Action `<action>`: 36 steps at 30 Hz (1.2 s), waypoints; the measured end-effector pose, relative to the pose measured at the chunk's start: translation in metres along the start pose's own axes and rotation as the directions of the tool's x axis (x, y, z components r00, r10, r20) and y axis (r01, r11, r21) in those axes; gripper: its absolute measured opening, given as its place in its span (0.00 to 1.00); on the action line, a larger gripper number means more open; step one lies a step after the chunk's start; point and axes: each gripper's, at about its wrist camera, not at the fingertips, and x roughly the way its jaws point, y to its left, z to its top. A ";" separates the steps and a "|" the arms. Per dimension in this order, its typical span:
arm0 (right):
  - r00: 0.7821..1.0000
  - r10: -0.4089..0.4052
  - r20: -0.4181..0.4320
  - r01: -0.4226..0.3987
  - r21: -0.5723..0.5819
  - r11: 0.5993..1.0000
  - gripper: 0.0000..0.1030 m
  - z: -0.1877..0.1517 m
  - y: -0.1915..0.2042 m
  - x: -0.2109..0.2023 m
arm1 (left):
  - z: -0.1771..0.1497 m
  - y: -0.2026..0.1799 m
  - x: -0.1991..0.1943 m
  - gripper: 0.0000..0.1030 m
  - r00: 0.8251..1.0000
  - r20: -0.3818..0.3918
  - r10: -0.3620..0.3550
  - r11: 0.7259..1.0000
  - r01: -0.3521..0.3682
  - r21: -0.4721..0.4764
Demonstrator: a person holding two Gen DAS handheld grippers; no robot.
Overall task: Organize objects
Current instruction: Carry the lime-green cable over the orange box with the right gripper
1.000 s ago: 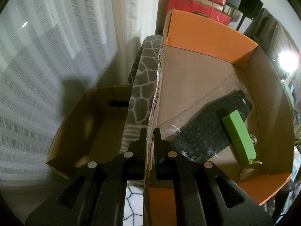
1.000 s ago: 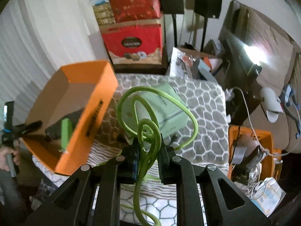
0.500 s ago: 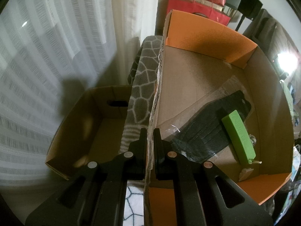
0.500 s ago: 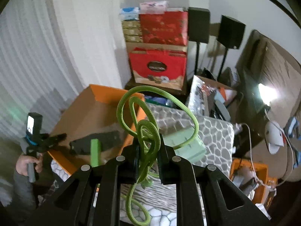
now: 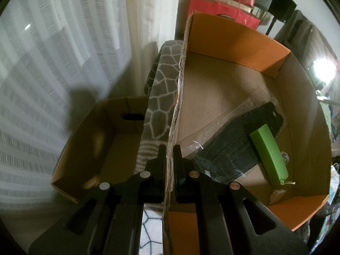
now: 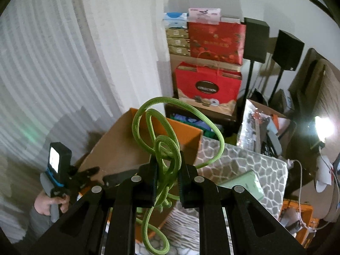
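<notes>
Nearby, item by item. Left gripper (image 5: 169, 148): clamped on the torn side wall of the orange box (image 5: 233, 40), one finger on either face of the cardboard; the wall's lower run is hidden behind the fingers.

Orange box, inside: a black flat pack in clear wrap (image 5: 238, 146) lying on the floor; a green block (image 5: 268, 155) resting across its right end; a small pale scrap (image 5: 277, 195) near the front corner, too small to identify. The box's right wall is cut off by the lens edge.

Brown box (image 5: 89, 140): lower down beside the curtain (image 5: 63, 53), open, its floor partly in shadow. A grey patterned cover (image 5: 161, 97) shows between the two boxes.

Right gripper (image 6: 166, 165): gripping a green cord (image 6: 165, 144), held in the air with loops standing above the fingers and a tail hanging below, out of frame. From this side the orange box (image 6: 127, 146) sits behind the cord, its contents mostly blocked. A pale green packet (image 6: 244, 182), possibly a box, lies on the patterned cover, half hidden by the gripper.

Person's hand (image 6: 47, 204): holding the other gripper's handle at far left.

Red bags (image 6: 208, 85) stacked by the wall.
</notes>
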 end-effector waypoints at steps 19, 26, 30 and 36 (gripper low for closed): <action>0.994 0.071 -0.087 -0.070 0.013 0.997 0.14 0.017 0.037 0.117 | 0.001 -0.002 -0.002 0.05 1.000 0.001 -0.011 1.000 0.011 -0.006; 0.988 0.087 -0.128 -0.082 0.041 0.996 0.14 0.011 0.043 0.162 | 0.001 0.000 -0.002 0.05 1.000 0.000 -0.017 1.000 0.017 -0.008; 0.986 0.086 -0.142 -0.080 0.050 0.996 0.14 0.006 0.045 0.178 | 0.002 0.000 -0.001 0.05 1.000 -0.001 -0.022 1.000 0.022 -0.010; 0.985 0.044 -0.165 -0.035 0.058 0.998 0.14 0.000 0.037 0.199 | 0.004 0.002 -0.002 0.05 0.999 -0.002 -0.040 0.999 0.040 -0.017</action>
